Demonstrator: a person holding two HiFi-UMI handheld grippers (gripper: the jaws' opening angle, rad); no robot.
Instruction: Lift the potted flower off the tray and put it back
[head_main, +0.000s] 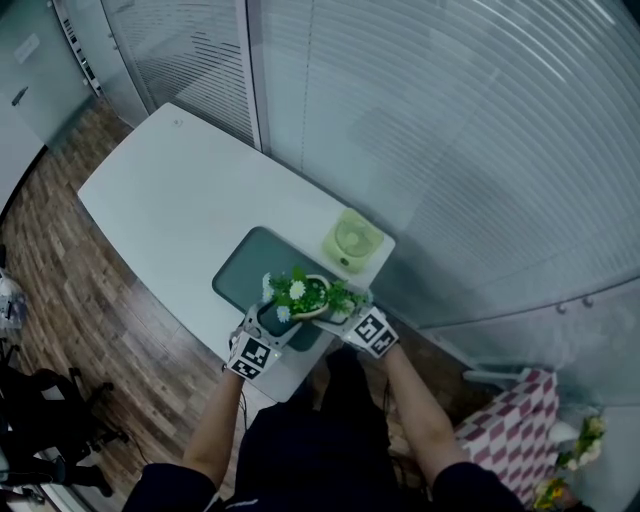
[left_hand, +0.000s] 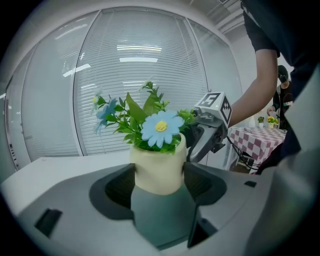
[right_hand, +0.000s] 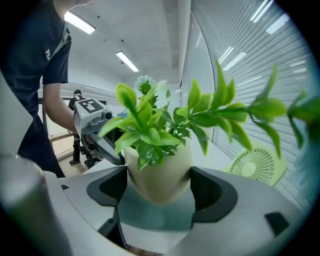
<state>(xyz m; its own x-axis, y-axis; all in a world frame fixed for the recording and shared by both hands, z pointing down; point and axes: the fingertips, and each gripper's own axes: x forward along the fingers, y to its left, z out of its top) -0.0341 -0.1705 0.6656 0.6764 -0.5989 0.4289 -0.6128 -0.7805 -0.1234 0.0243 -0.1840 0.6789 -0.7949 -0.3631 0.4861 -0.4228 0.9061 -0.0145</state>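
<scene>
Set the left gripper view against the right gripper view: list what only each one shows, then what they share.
Only the left gripper view: a blue daisy facing the camera, the right gripper behind it, and a checked tablecloth at far right. Only the right gripper view: the green fan, the left gripper at left, and ceiling strip lights. Both: the potted flower, its cream pot pressed between that view's own jaws, the dark tray beneath it, and slatted blinds behind.
</scene>
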